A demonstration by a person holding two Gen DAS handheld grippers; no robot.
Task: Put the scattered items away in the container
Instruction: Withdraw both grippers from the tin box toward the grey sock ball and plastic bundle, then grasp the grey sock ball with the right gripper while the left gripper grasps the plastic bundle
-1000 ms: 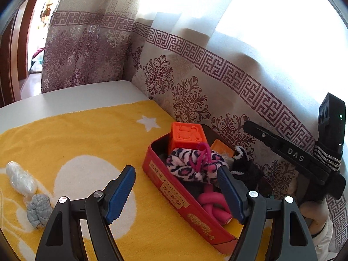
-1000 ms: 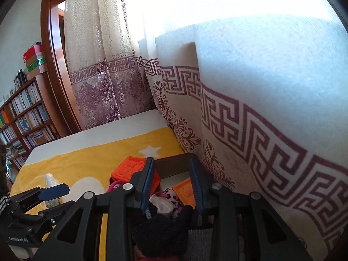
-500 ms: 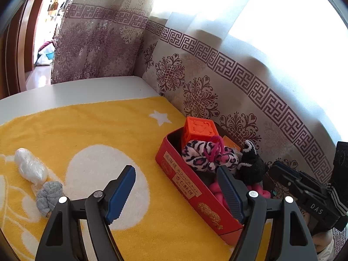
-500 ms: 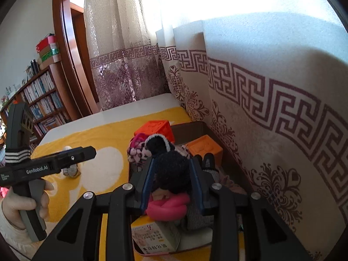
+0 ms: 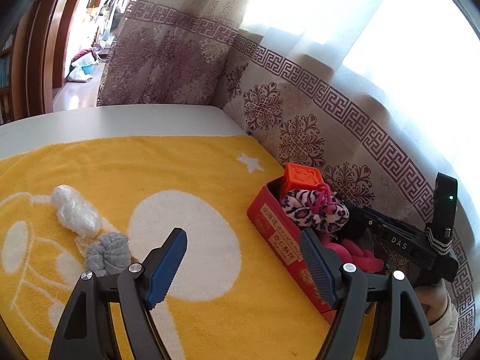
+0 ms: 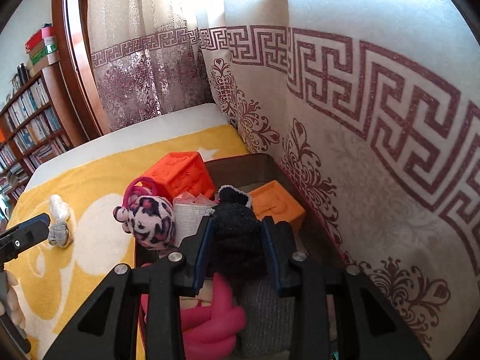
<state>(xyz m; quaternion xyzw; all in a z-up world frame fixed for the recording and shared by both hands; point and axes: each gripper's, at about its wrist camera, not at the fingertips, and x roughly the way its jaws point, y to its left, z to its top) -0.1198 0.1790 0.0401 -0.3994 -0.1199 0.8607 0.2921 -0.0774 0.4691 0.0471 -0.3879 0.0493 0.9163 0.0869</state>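
A red tin box [image 5: 277,232] stands on the yellow towel against the curtain. It holds an orange cube [image 5: 303,177], a leopard-print plush [image 5: 312,210] and a pink twisted toy [image 5: 360,255]. My right gripper [image 6: 237,223] is shut on a black fuzzy sock [image 6: 235,240] low over the box [image 6: 240,165], beside a second orange cube [image 6: 276,204]. My left gripper [image 5: 243,235] stands open with nothing between its fingers, above the towel left of the box. A grey balled sock [image 5: 108,253] and a white plastic-wrapped bundle [image 5: 75,210] lie to its left.
The yellow towel [image 5: 150,165] with white shapes covers a white table, whose far edge [image 5: 120,117] runs along patterned curtains [image 5: 300,138]. A bookshelf [image 6: 27,126] and a wooden door frame stand at the left. A person's hand [image 5: 435,303] holds the right gripper's handle.
My left gripper has swung left away from the box, and the grey sock and white bundle sit nearer to it. My right gripper has sunk toward the box with the black sock.
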